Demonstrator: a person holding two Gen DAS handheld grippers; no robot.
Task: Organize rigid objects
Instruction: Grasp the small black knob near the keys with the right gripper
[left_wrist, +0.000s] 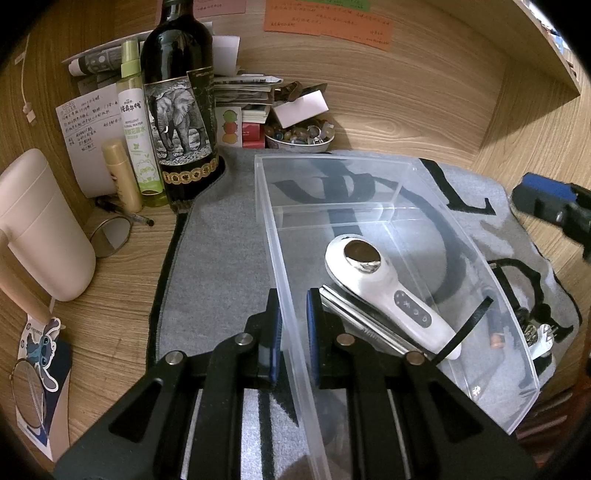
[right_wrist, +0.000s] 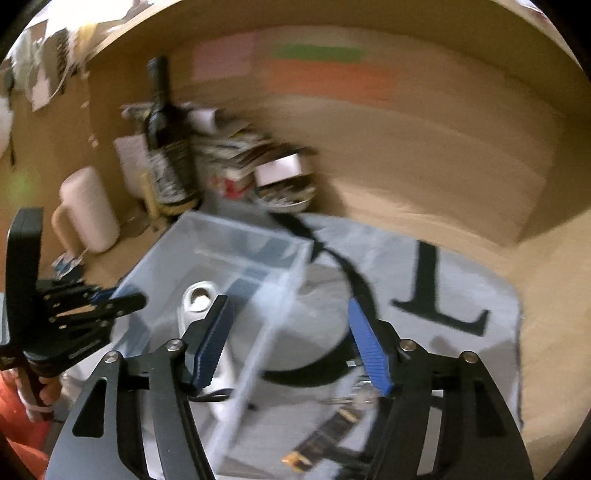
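The left gripper (left_wrist: 293, 332) is straddling the near-left wall of the clear plastic bin (left_wrist: 406, 206), one blue pad on each side of that wall. The pads are standing close to the wall, but whether they are actually pinching it cannot be told from the left wrist view.

Inside the bin, the white handheld device (left_wrist: 384, 288) is lying flat on the floor with its round metal head pointing toward the far side and its handle running back toward the near-right corner; a flat metallic item is lying under and beside it.

The right gripper (right_wrist: 291, 343) is hovering with its jaws spread wide and nothing between them. It is positioned above the bin's right wall (right_wrist: 258, 350) (this view is heavily blurred, so detail is limited).

The remaining loose items (right_wrist: 332, 428) are lying on the grey mat (right_wrist: 461, 277) just outside the bin's right wall, below and slightly ahead of the right gripper. A dark strap-like piece is angling from lower left to upper right.

Judgement: the right hand is nearer these items, and a pick would call for a descent with the jaws crossing that diagonal.
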